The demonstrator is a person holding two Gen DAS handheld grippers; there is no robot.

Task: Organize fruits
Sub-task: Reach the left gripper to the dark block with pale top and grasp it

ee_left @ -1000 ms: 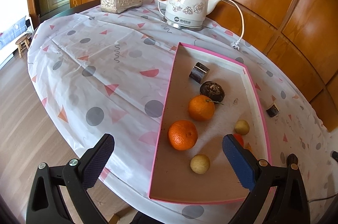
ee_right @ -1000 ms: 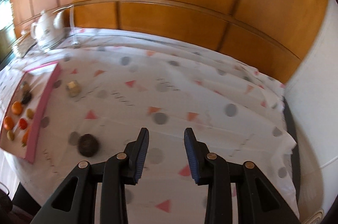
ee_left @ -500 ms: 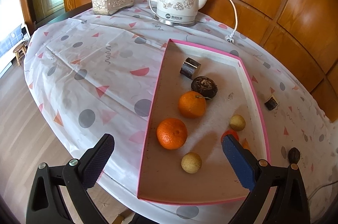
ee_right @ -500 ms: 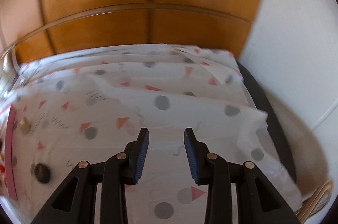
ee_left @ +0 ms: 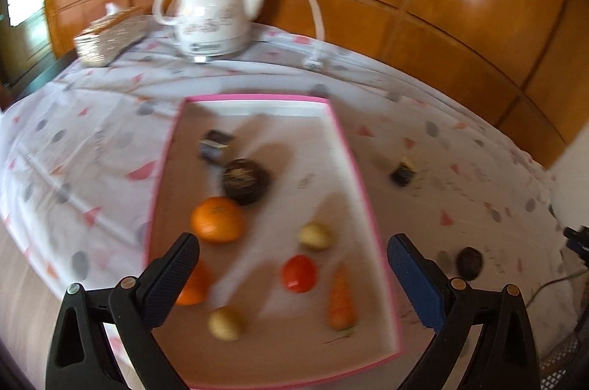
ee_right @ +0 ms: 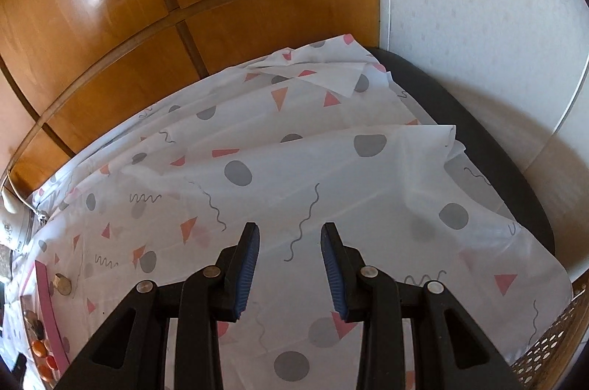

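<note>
A pink-rimmed tray [ee_left: 257,99] lies on the spotted tablecloth, blurred in the left wrist view. In it are two oranges [ee_left: 217,220], a dark round fruit [ee_left: 244,182], a red fruit [ee_left: 299,274], two pale yellow balls [ee_left: 314,235], a carrot-shaped piece [ee_left: 342,298] and a dark cylinder [ee_left: 215,145]. Outside it to the right lie another dark round fruit [ee_left: 470,263] and a small dark piece [ee_left: 403,173]. My left gripper [ee_left: 292,242] hangs wide open above the tray's near end, holding nothing. My right gripper [ee_right: 291,228] stands narrowly open and empty over bare cloth.
A white kettle [ee_left: 211,18] with its cord and a patterned tissue box [ee_left: 110,36] stand at the back by the wooden wall. In the right wrist view the cloth ends at the dark table edge [ee_right: 478,132]. A wicker basket [ee_right: 552,334] sits at the lower right, and the tray [ee_right: 44,283] is far left.
The left view has swung right, so the tray sits central with the red fruit and carrot-shaped piece in sight. The right view rolled toward the table's end; the dark fruit left it.
</note>
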